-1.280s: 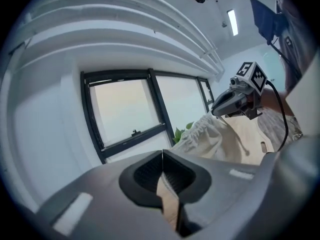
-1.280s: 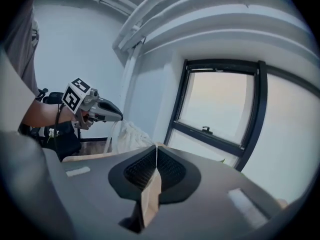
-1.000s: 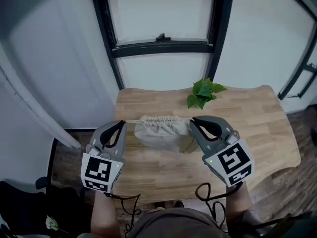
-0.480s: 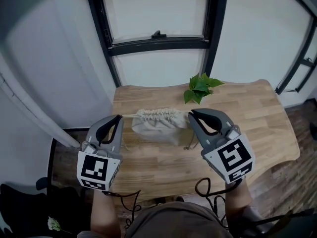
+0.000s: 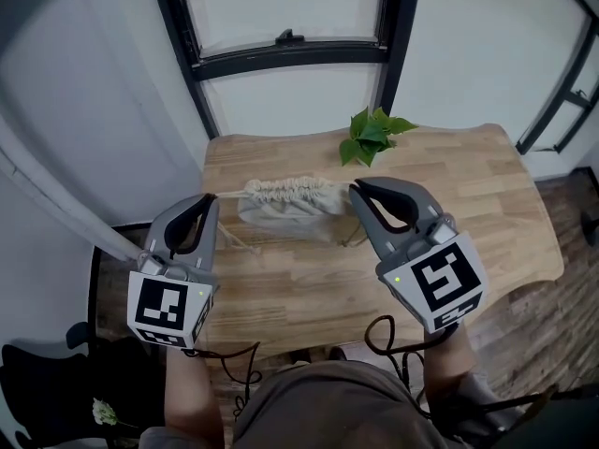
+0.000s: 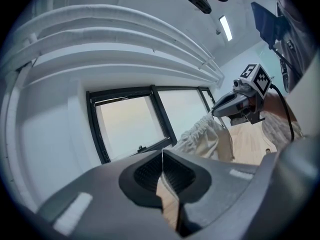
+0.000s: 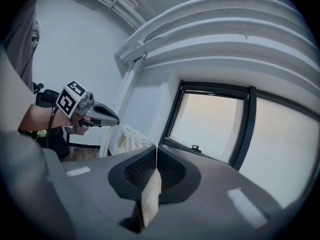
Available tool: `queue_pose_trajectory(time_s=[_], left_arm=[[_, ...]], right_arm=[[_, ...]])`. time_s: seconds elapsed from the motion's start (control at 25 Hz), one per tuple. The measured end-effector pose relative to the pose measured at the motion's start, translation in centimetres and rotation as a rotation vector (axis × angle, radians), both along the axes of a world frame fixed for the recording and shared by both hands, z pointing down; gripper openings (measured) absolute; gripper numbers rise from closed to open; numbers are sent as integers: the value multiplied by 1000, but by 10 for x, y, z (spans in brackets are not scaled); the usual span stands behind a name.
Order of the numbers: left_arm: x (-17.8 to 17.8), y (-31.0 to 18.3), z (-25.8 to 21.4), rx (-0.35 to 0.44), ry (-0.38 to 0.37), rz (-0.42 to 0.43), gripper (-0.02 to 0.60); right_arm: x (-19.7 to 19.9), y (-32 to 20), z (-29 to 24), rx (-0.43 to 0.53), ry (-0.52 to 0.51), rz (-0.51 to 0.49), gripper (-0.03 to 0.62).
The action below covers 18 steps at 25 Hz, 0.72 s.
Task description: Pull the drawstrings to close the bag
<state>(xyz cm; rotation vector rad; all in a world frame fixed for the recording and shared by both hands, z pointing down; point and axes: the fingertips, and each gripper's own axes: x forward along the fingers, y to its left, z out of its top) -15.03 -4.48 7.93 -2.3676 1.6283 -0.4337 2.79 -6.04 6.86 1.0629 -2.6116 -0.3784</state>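
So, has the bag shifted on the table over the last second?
No. The bag keeps its spot below-left of the plant; only the head view's framing drifted.

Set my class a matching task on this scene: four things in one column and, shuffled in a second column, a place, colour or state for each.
Things:
1. bag
2. plant
3. left gripper
4. table

Descriptions:
A. light wood, below a window
B. green leaves, at the table's far edge
C. pale cloth, top gathered, lying on the table
D. shut on a drawstring that runs to the bag

Pairs: 1-C, 2-B, 3-D, 4-A
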Motion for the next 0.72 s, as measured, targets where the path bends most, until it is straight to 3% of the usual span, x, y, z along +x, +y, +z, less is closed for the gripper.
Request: queue_pose_trajectory(time_s=[0.72], left_arm=[[9,10,-1,-5,6,7,6]], right_arm=[[8,11,-1,20,-5,7,35]])
